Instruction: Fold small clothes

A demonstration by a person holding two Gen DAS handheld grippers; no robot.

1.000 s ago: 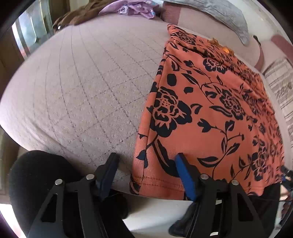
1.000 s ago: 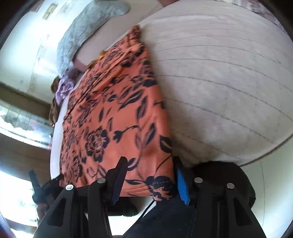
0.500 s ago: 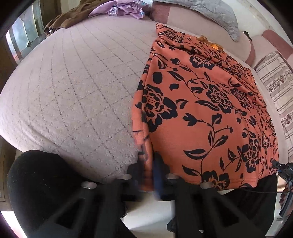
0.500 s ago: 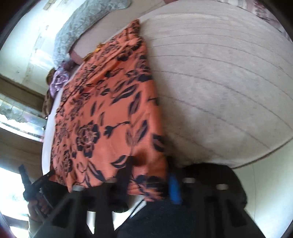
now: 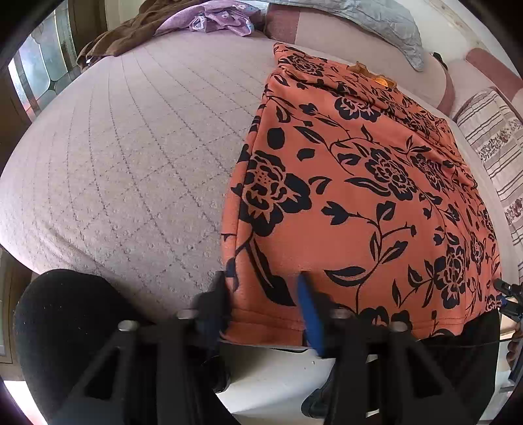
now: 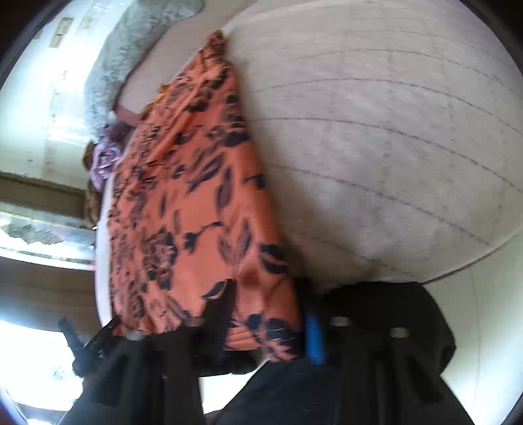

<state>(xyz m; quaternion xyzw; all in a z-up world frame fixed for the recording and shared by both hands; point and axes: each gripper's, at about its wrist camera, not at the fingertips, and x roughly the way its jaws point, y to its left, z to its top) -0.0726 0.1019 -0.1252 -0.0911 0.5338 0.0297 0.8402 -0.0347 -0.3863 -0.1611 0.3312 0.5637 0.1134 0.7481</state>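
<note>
Quilted beige bed (image 5: 124, 157) is covered at its near edge by an orange black-flowered garment (image 5: 359, 202), its hem corners straddled by open left gripper (image 5: 264, 294) and right gripper (image 6: 266, 307); crumpled purple cloth (image 5: 212, 21) lies at the far edge.

**Open quilt on both sides, clutter at the far end**

Left of the orange floral garment (image 5: 359, 202) the quilted bedspread (image 5: 130, 157) lies bare. Right of it, the right wrist view shows more bare quilt. Far end: brown cloth (image 5: 127, 36), purple cloth (image 5: 212, 21), grey pillow (image 5: 369, 19). A striped pillow (image 5: 490, 147) crowds one side.
</note>
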